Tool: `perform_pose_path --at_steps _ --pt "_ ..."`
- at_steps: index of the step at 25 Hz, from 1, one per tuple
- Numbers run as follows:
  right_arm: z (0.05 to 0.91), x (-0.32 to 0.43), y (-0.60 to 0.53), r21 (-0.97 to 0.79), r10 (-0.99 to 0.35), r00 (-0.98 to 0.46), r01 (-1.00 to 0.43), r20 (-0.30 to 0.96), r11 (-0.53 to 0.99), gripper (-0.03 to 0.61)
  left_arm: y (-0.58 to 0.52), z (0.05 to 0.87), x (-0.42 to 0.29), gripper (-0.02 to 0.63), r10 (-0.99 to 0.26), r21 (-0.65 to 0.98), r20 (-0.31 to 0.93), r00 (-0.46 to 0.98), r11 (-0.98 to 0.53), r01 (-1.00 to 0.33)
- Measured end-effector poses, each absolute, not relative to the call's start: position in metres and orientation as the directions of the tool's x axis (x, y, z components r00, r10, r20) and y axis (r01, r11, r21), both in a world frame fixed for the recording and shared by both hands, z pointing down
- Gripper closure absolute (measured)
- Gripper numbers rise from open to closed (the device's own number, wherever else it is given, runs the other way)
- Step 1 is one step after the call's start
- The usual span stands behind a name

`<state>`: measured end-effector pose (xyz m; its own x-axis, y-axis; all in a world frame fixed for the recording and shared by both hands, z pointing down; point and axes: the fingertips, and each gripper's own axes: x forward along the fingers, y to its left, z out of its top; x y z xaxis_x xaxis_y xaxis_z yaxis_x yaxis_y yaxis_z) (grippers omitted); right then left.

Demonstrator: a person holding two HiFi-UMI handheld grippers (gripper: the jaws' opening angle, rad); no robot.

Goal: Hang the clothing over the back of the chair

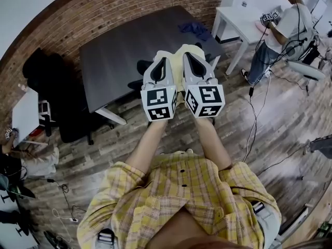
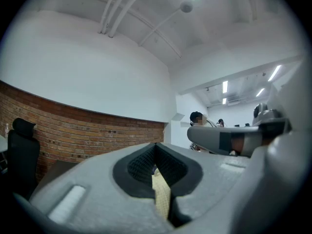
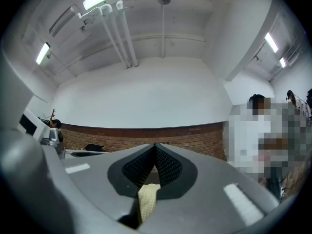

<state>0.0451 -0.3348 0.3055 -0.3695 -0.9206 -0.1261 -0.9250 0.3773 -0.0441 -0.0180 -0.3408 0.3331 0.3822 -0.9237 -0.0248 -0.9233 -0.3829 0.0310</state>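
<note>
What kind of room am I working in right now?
Probably an office or lab workspace: a large dark table beside a brick wall, a black office chair, and a white desk where another person works, with cables across the wooden floor.

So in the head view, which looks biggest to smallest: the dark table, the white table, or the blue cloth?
1. Dark table, biggest by far.
2. White table, though it stands farther off, which shrinks it.
3. Blue cloth, smallest.
</note>
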Motion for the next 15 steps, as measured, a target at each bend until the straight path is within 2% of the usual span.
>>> perform_pose_path --at_steps 15 --pt "0.314 0.042 -0.304 -0.025 -0.924 -0.364 -0.929 -0.12 0.37 0.581 -0.307 0.34 -0.015 0.612 -0.913 0.014 -0.025 0.406 -0.407 -0.913"
